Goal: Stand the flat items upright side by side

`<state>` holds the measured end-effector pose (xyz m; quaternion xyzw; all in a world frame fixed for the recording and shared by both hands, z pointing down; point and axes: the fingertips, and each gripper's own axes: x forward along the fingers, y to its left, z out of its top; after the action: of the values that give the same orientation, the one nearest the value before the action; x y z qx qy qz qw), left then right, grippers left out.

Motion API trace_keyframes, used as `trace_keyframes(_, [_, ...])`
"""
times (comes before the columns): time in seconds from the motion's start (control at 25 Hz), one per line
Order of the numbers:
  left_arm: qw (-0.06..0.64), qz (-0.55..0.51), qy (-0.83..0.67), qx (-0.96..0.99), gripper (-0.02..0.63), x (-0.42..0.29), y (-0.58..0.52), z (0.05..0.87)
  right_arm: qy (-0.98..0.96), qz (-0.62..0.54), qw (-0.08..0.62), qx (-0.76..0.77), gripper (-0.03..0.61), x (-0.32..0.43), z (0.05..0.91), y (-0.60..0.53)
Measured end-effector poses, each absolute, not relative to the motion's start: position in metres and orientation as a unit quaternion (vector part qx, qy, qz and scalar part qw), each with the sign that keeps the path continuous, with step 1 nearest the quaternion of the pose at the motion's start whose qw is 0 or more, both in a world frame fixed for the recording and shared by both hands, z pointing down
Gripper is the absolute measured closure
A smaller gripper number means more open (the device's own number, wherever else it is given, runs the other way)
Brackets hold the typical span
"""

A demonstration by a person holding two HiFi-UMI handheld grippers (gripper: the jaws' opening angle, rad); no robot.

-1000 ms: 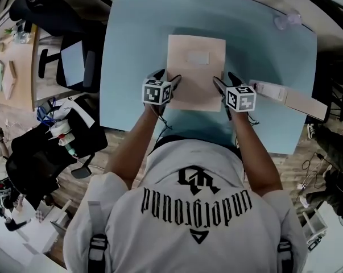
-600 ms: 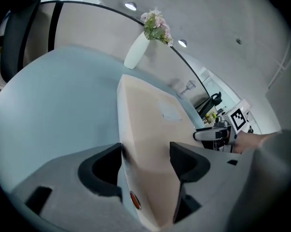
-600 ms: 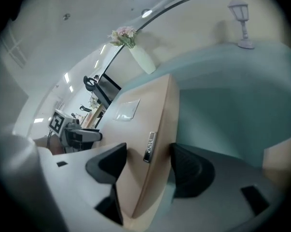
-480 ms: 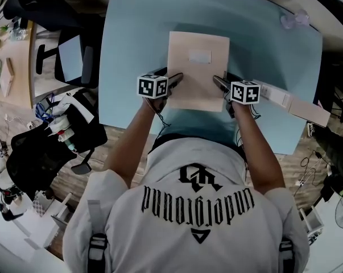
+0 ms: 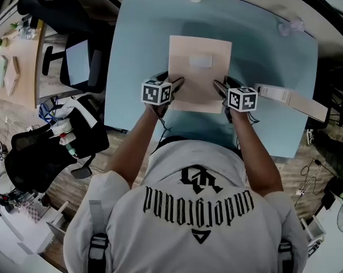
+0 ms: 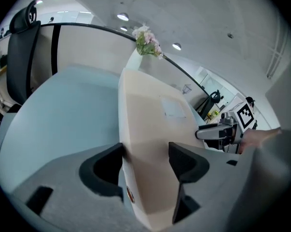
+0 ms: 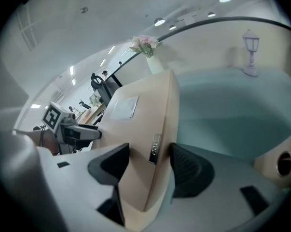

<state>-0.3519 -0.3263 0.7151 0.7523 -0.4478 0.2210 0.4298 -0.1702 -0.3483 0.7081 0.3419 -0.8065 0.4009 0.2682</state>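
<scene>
Left gripper [image 5: 174, 83] and right gripper [image 5: 219, 87], its jaws just closing, pinch the beige box [image 5: 199, 67] by its side edges; neither it nor the long box [image 5: 290, 98] stands upright yet.

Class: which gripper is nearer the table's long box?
Right. The right gripper, jaws just closing on the beige folder, is beside the long box; the left gripper, across the folder.

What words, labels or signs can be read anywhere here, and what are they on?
"underground", upside down in the head view, across the person's shirt back.
Pale label on the beige flat item: no print readable.
Small metal tag on that item's edge: too small to read.
Square markers on the left hand-held gripper and right hand-held gripper, whose jaws have just been closing on the item: patterns only.
</scene>
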Motion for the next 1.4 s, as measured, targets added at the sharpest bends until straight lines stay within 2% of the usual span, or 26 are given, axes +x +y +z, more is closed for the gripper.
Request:
trace_keyframes(0.32, [0.344, 0.222, -0.482, 0.774, 0.304, -0.358, -0.312, 0.664, -0.838, 0.303, 0.257, 0.375, 0.324, -0.177, 0.657, -0.331])
trace_keyframes(0.64, [0.222, 0.203, -0.558, 0.773, 0.305, -0.318, -0.274, 0.585, -0.876, 0.172, 0.206, 0.401, 0.324, -0.136, 0.583, -0.301])
trace_keyframes(0.88, [0.147, 0.177, -0.595, 0.77, 0.305, -0.241, -0.219, 0.542, -0.891, 0.104, 0.163, 0.411, 0.322, -0.06, 0.541, -0.254])
trace_keyframes(1.4, [0.07, 0.161, -0.551, 0.816, 0.304, -0.033, -0.169, 0.518, -0.859, 0.038, 0.137, 0.492, 0.321, 0.15, 0.512, -0.178])
